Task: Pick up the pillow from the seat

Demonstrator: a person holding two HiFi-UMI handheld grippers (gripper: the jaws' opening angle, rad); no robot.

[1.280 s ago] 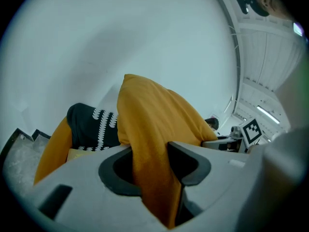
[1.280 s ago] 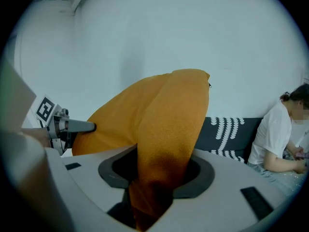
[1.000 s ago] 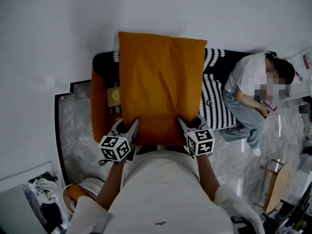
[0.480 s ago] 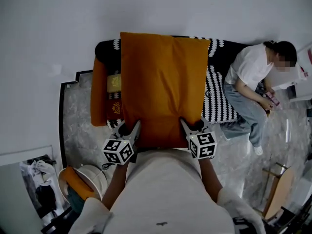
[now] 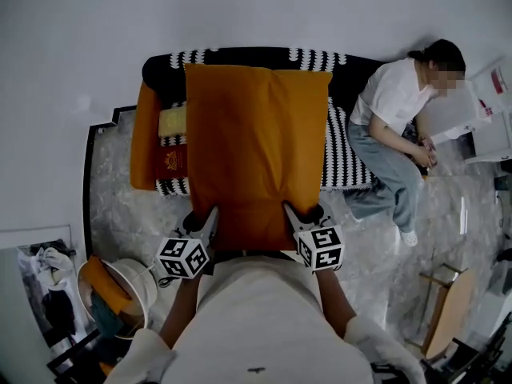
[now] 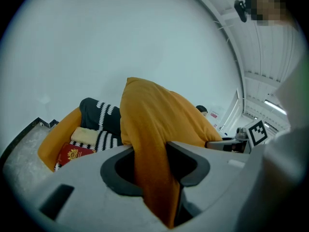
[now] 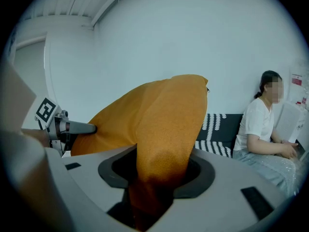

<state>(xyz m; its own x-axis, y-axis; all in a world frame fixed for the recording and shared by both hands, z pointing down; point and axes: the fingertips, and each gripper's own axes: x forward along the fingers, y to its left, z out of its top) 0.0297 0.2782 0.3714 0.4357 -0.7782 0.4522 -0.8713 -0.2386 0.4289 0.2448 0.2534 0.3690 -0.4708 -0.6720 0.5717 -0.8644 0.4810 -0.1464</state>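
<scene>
A big orange pillow (image 5: 256,146) hangs in the air in front of the person's chest, held flat by its two near corners. My left gripper (image 5: 210,218) is shut on the pillow's near left corner, and the orange cloth (image 6: 152,178) is pinched between its jaws. On the near right corner my right gripper (image 5: 291,214) is shut too, with a thick fold of the cloth (image 7: 154,178) bunched between its jaws. Beyond the pillow lies the seat, a dark sofa (image 5: 348,154) with a black-and-white patterned cover.
A second orange cushion (image 5: 144,138), a pale yellow cushion (image 5: 171,122) and a red one (image 5: 170,162) lie at the sofa's left end. A person in a white top (image 5: 396,102) sits at its right end. A basket (image 5: 112,290) stands on the marble floor at lower left.
Both grippers and the pillow have drawn back from the sofa, which now shows more of its backrest and left-end cushions. The grips on the two corners look unchanged.
</scene>
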